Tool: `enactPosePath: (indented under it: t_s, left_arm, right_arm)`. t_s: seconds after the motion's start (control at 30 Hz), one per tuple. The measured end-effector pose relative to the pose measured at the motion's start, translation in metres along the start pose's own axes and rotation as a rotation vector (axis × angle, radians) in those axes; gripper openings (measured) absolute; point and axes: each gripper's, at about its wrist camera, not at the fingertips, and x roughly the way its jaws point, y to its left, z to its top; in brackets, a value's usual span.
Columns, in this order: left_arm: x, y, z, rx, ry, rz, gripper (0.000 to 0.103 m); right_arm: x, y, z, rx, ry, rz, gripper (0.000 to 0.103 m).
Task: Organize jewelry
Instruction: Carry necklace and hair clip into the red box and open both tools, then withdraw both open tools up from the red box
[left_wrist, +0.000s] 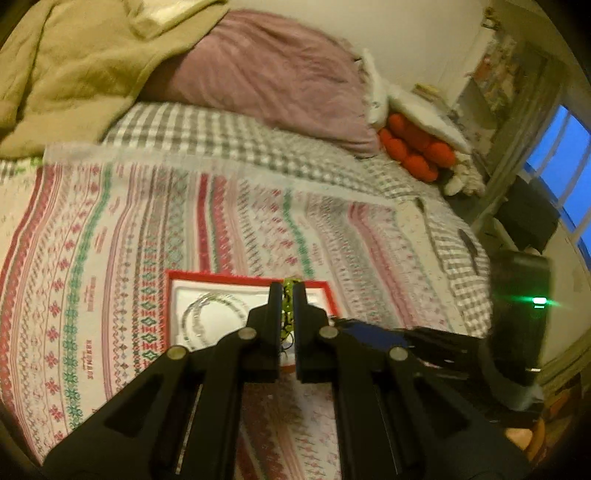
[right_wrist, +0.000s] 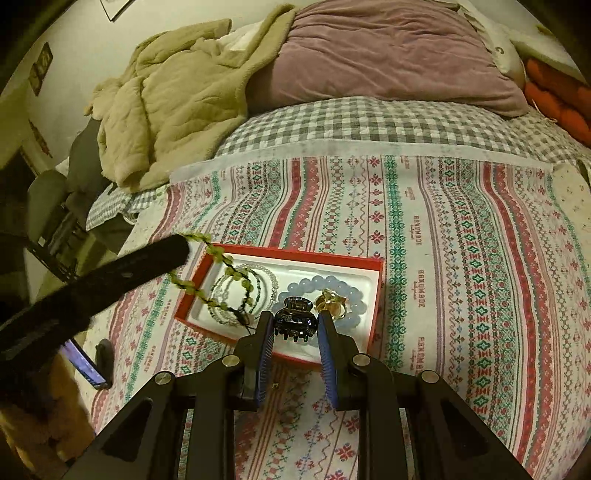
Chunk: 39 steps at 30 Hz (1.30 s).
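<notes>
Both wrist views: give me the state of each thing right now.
Left tool: shut on green bead strand.
Green bead strand: hanging over the box.
Right tool: shut on black hair claw.
Black hair claw: clamped, over the box.
Red box: open, holding bracelets.

I am seeing the box (right_wrist: 364, 264) lying on the patterned cloth (right_wrist: 461, 240), the bracelets (right_wrist: 255, 284) sitting in its left part, the pillow (right_wrist: 388, 55) lying far behind.

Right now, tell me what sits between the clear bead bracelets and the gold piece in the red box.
In the right wrist view, the blue bead bracelet lies between the clear bracelets and the gold piece, inside the red box.
</notes>
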Motion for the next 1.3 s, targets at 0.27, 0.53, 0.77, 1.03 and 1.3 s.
enactPosePath:
  t_s: [0.27, 0.53, 0.77, 1.03, 1.3]
  left_arm:
    - [0.025, 0.023, -0.005, 0.020, 0.040, 0.106, 0.006]
    - [0.032, 0.030, -0.007, 0.036, 0.048, 0.162, 0.006]
    - [0.030, 0.028, -0.007, 0.057, 0.049, 0.199, 0.013]
    - [0.015, 0.023, -0.009, 0.053, 0.061, 0.218, 0.049]
    - [-0.006, 0.007, -0.007, 0.058, 0.101, 0.284, 0.069]
  right_arm:
    - [0.021, 0.002, 0.002, -0.022, 0.040, -0.001, 0.024]
    - [0.038, 0.002, 0.002, -0.026, 0.072, -0.003, 0.024]
    - [0.046, 0.002, 0.002, -0.033, 0.090, 0.000, 0.025]
    - [0.029, -0.010, 0.007, 0.020, 0.066, 0.017, 0.059]
    - [0.005, -0.023, 0.002, 0.047, 0.047, 0.012, 0.063]
